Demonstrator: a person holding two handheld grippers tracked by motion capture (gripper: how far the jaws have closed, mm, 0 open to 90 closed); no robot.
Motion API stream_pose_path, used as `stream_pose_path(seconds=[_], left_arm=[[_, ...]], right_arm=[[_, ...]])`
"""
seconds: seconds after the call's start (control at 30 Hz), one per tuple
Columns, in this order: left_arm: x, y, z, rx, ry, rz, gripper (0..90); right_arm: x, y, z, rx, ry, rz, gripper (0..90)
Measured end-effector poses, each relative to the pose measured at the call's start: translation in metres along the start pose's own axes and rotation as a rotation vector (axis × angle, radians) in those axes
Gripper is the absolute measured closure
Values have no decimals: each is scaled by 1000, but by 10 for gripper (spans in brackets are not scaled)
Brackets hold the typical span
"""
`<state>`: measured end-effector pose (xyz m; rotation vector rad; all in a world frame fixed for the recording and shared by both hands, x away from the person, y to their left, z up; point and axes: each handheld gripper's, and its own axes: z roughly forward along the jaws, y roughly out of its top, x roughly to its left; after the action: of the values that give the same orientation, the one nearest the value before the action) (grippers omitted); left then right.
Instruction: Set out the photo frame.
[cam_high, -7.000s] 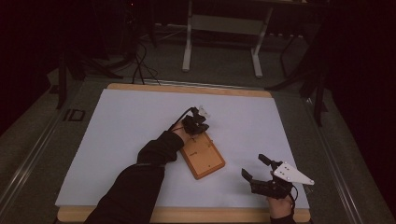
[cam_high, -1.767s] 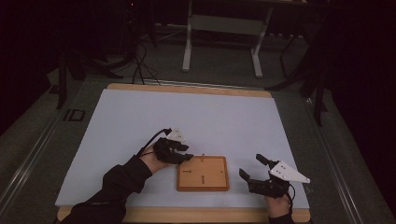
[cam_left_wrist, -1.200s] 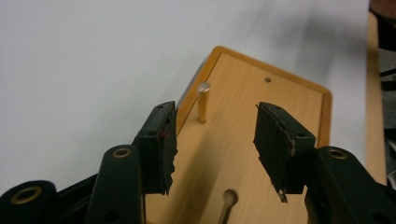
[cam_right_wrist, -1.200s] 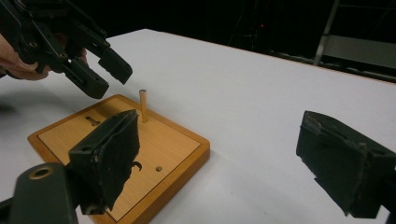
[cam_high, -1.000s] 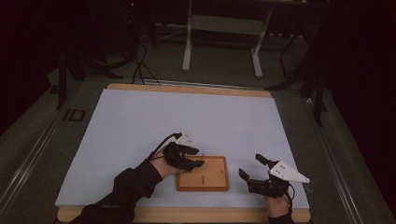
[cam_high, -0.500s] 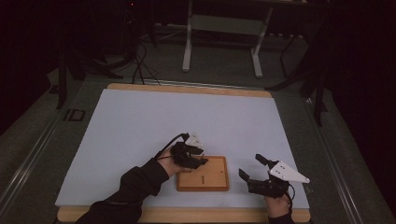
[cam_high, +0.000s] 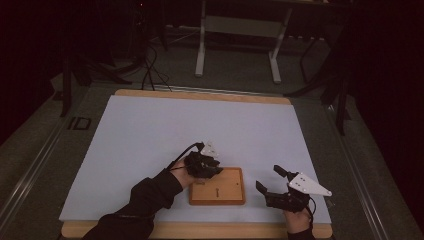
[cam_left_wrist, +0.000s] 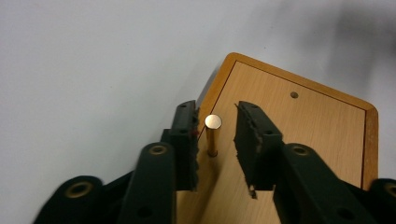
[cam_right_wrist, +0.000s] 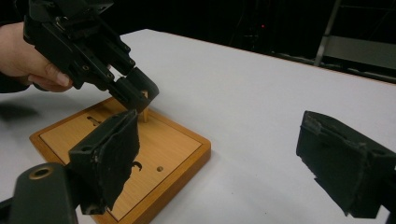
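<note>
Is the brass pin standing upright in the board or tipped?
Upright. The pin stands straight in the board, between the left gripper's open jaws, which do not touch it.

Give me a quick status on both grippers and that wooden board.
Left gripper open around upright peg on wooden board. Right gripper open, beside board. Nothing obstructing.

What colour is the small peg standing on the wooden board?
Brass-gold, with a shiny flat top; the peg shows best in the left gripper view, upright on the board.
</note>
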<state>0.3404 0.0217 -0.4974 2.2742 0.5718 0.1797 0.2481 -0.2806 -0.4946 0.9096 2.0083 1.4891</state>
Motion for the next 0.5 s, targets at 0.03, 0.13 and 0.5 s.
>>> stream_pose_path(seconds=[0.03, 0.13, 0.5], left_arm=[[-1, 0, 1, 4, 4, 2, 707], [-1, -1, 4, 16, 0, 4, 721], [-1, 0, 2, 8, 1, -6, 769]], right_arm=[[0, 0, 0, 0, 0, -1, 129], [0, 0, 0, 1, 0, 0, 129], [1, 0, 1, 6, 1, 3, 129]])
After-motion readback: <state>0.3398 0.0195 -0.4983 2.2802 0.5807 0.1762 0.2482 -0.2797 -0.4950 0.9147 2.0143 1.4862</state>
